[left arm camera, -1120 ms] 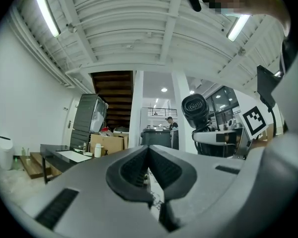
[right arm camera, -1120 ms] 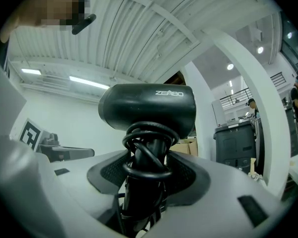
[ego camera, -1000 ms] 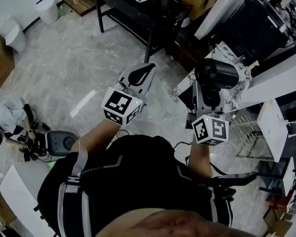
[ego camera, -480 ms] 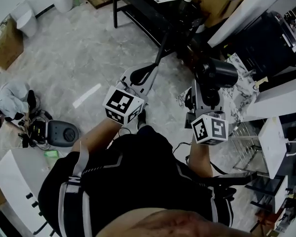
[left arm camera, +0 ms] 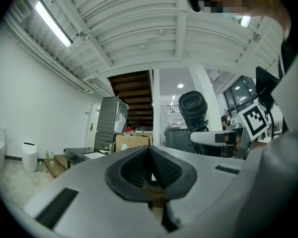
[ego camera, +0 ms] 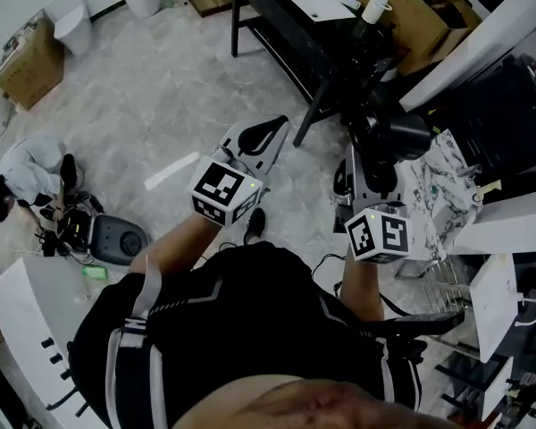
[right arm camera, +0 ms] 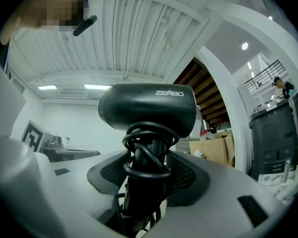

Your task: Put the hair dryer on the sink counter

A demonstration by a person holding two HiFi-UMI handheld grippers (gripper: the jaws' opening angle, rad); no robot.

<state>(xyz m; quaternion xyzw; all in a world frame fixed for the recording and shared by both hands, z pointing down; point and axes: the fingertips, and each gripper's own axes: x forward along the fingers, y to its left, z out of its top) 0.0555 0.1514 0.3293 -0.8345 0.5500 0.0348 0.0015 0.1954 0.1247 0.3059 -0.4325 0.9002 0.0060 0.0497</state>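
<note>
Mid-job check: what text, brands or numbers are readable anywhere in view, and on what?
"ZEABO" (letters slightly unclear): white print on the hair dryer barrel, right gripper view.
Round print on its end, left gripper view: too small to read.
Marker cube: square pattern only, no words.

Your right gripper [right arm camera: 148,176] clamps the dryer [right arm camera: 147,105] by its handle. The cord [right arm camera: 146,155] loops round the handle, and a box [right arm camera: 214,152] sits behind.

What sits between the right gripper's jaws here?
The hair dryer: its handle, wound with the black cord, is clamped there, barrel above. The right gripper view shows it.
</note>
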